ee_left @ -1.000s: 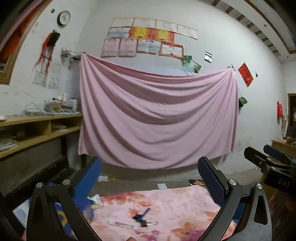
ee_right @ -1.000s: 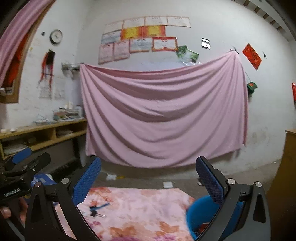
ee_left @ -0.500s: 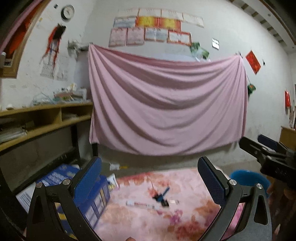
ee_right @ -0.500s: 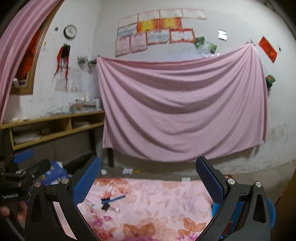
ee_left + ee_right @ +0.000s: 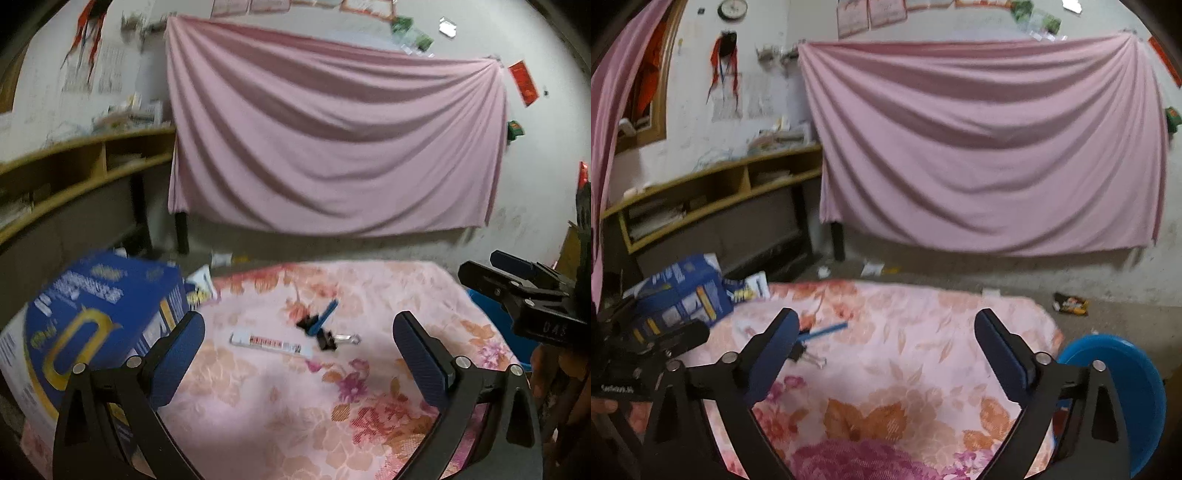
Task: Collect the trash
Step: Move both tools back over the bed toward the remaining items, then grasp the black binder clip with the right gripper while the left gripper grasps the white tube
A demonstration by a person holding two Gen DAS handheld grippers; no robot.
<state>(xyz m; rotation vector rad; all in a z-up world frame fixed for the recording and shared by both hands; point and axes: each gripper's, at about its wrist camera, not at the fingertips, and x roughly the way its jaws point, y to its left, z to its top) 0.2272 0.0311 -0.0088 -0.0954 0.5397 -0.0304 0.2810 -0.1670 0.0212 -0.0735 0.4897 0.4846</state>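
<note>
On the floral pink cloth (image 5: pixel 280 406) lie a white tube with red print (image 5: pixel 271 343), a blue pen-like stick (image 5: pixel 324 319) and black binder clips (image 5: pixel 327 339). My left gripper (image 5: pixel 298 354) is open and empty, hovering just in front of them. My right gripper (image 5: pixel 882 350) is open and empty above the cloth (image 5: pixel 905 369); the blue stick (image 5: pixel 823 329) and a clip (image 5: pixel 807 357) lie by its left finger. A blue bin (image 5: pixel 1126 391) stands at the cloth's right edge.
A blue printed box (image 5: pixel 92 325) stands at the cloth's left edge, also in the right wrist view (image 5: pixel 683 291). Wooden shelves (image 5: pixel 713 199) line the left wall. A pink sheet (image 5: pixel 332 140) hangs behind. A dark wrapper (image 5: pixel 1070 304) and paper scraps lie on the floor.
Both grippers have tilted down and moved forward over the cloth; the small items and the blue box now appear larger and nearer. Both stay open and empty.
</note>
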